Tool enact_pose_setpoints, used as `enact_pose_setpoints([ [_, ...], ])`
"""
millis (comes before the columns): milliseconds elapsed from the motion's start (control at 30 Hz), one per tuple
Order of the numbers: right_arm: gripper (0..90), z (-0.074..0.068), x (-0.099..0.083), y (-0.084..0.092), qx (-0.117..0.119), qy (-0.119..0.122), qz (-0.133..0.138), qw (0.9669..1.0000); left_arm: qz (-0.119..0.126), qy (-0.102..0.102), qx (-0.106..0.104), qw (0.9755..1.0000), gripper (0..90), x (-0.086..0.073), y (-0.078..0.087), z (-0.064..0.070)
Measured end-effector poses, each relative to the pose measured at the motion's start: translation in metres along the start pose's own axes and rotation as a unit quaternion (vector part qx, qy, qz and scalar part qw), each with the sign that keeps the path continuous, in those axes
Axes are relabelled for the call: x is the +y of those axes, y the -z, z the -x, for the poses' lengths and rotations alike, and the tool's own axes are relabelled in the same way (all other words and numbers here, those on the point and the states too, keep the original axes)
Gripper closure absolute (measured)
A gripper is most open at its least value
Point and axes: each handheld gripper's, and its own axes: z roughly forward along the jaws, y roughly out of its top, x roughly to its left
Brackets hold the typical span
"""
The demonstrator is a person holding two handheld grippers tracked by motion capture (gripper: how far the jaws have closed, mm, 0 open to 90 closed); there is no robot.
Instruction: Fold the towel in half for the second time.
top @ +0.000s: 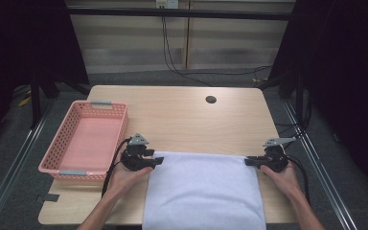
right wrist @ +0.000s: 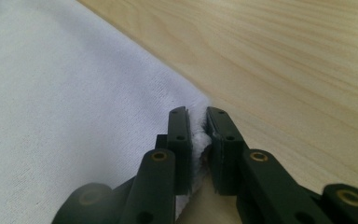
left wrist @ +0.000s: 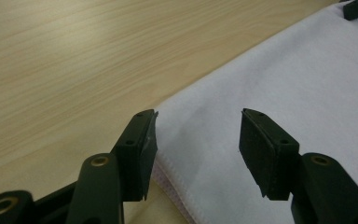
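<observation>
Towel [top: 203,191] lies white across the lower middle of the high view, where we pinch its far right corner in our right gripper [top: 250,161] while our left gripper [top: 159,161] gapes wide around the far left corner.

The high view looks forward and down from above the person's side, far enough off to take in the whole tabletop [top: 187,120], the pink basket [top: 84,141] and the white cloth [top: 203,191]. The left gripper view sits low and close, looking along its fingers [left wrist: 137,154] over the cloth's corner and bare wood. The right gripper view rides as near, facing the opposite corner past its fingers [right wrist: 179,149]. All three share the cloth's far edge.
</observation>
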Motion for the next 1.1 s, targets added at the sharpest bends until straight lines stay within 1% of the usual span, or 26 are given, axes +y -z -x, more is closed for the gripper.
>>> enact_pose_setpoints([
  [33,81.1,0.000,0.000,-0.001,0.000,0.002,0.001,1.0000,-0.004,-0.002,-0.003,1.0000,45.3,0.000,-0.002,-0.002],
  [67,81.1,0.000,0.000,-0.001,0.001,0.001,0.001,1.0000,-0.006,0.002,0.010,0.9999,45.2,0.001,-0.007,-0.003],
  [100,81.0,0.000,0.000,0.000,0.001,0.000,0.000,1.0000,-0.006,-0.002,0.010,0.9999,44.7,0.001,-0.009,-0.004],
  [133,81.0,0.000,0.000,-0.001,0.001,0.002,0.001,1.0000,-0.005,0.002,0.015,0.9999,44.7,0.001,-0.010,-0.004],
  [200,80.9,0.000,0.000,-0.001,0.000,0.003,0.001,1.0000,-0.011,0.006,0.017,0.9998,43.5,0.000,-0.011,-0.008],
  [267,80.9,0.000,0.000,-0.001,0.000,0.003,0.001,1.0000,-0.014,0.012,0.027,0.9995,41.7,-0.001,-0.011,-0.010],
  [400,80.9,0.001,0.000,-0.001,0.003,0.004,0.002,1.0000,-0.019,0.019,0.025,0.9993,40.7,-0.003,-0.015,-0.013],
  [467,80.9,0.001,0.000,-0.001,0.004,0.002,0.002,1.0000,-0.021,0.021,0.017,0.9994,40.7,-0.004,-0.019,-0.015],
  [500,81.1,0.001,0.000,-0.001,0.004,0.001,0.002,1.0000,-0.037,0.008,0.020,0.9991,43.6,-0.005,-0.021,-0.015],
  [533,81.2,0.001,0.000,0.000,0.003,0.000,0.002,1.0000,-0.031,0.010,0.015,0.9994,43.4,-0.006,-0.022,-0.015],
  [567,81.2,0.001,0.000,0.000,0.004,-0.001,0.001,1.0000,-0.028,0.016,0.008,0.9995,46.0,-0.006,-0.022,-0.016],
  [600,81.4,0.001,0.000,0.000,0.005,-0.001,0.002,1.0000,-0.027,0.017,0.009,0.9994,47.5,-0.006,-0.022,-0.016],
  [633,81.6,0.002,0.000,-0.001,0.007,0.001,0.003,1.0000,-0.032,0.009,0.005,0.9994,51.8,-0.006,-0.021,-0.016],
  [667,81.6,0.002,0.000,-0.001,0.007,0.001,0.003,1.0000,-0.032,0.009,0.005,0.9994,55.5,-0.006,-0.021,-0.016],
  [700,82.6,0.002,0.000,-0.001,0.009,-0.002,0.004,0.9999,-0.040,-0.009,-0.004,0.9992,61.3,-0.006,-0.022,-0.014],
  [733,82.6,0.002,0.000,-0.001,0.009,-0.002,0.004,0.9999,-0.040,-0.009,-0.004,0.9992,71.9,-0.006,-0.022,-0.014],
  [767,83.5,0.003,-0.001,0.000,0.018,-0.005,0.007,0.9998,-0.041,-0.011,-0.018,0.9990,77.0,-0.005,-0.023,-0.010],
  [800,83.8,0.003,-0.001,0.000,0.025,-0.007,0.009,0.9996,-0.042,-0.005,-0.034,0.9985,81.2,-0.005,-0.022,-0.010],
  [833,84.2,0.003,-0.001,0.001,0.030,-0.012,0.010,0.9994,-0.036,0.000,-0.046,0.9983,84.8,-0.005,-0.019,-0.011],
  [867,84.5,0.004,-0.001,0.003,0.037,-0.015,0.016,0.9991,-0.027,0.007,-0.052,0.9983,85.4,-0.004,-0.016,-0.011],
  [967,84.9,0.004,0.000,0.010,0.054,-0.024,0.033,0.9977,-0.014,0.013,-0.070,0.9974,86.0,-0.001,-0.006,-0.011],
  [1033,85.1,0.003,0.002,0.015,0.059,-0.025,0.044,0.9970,-0.010,0.010,-0.068,0.9976,86.0,0.000,-0.003,-0.009],
  [1067,85.1,0.001,0.003,0.017,0.060,-0.023,0.048,0.9968,0.007,0.012,-0.078,0.9969,86.1,0.003,0.004,-0.007],
  [1100,85.2,-0.001,0.005,0.020,0.058,-0.024,0.054,0.9966,0.014,0.009,-0.075,0.9971,86.0,0.005,0.009,-0.005],
])
